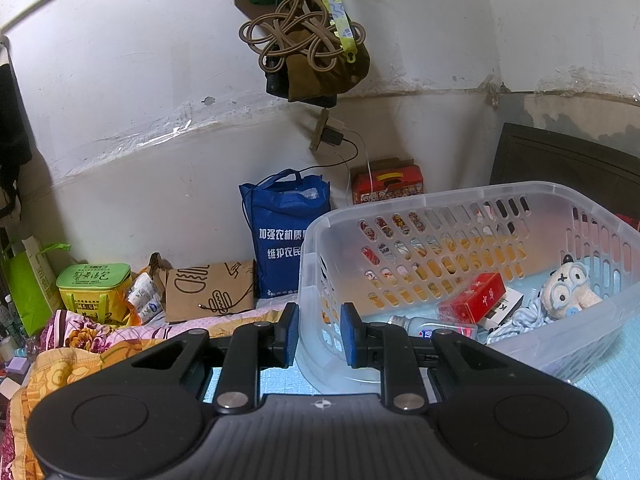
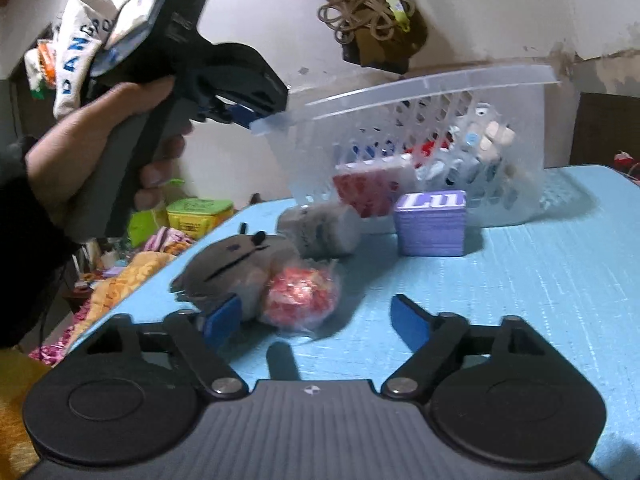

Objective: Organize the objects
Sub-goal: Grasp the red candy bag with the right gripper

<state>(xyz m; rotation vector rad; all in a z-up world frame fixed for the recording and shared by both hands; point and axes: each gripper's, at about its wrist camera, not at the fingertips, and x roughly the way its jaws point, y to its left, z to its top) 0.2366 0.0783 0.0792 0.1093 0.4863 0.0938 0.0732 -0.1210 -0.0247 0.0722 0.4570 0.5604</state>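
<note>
1 light-blue tabletop [image 2: 520,280]; scuffed white wall [image 1: 140,80] behind.

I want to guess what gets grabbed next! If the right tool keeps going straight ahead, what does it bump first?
Probably the red wrapped ball, just ahead of the right tool, beside the gray plush toy. Depth is unclear.

A lived-in room of a home. A worn, scuffed white wall [image 1: 140,92] carries a hook of hanging cords and bags [image 1: 304,40]. Below that wall lie a blue tote bag [image 1: 280,236], a paper takeaway bag [image 1: 212,290], a green lunch box [image 1: 94,280] and floral bedding [image 1: 88,336].
</note>
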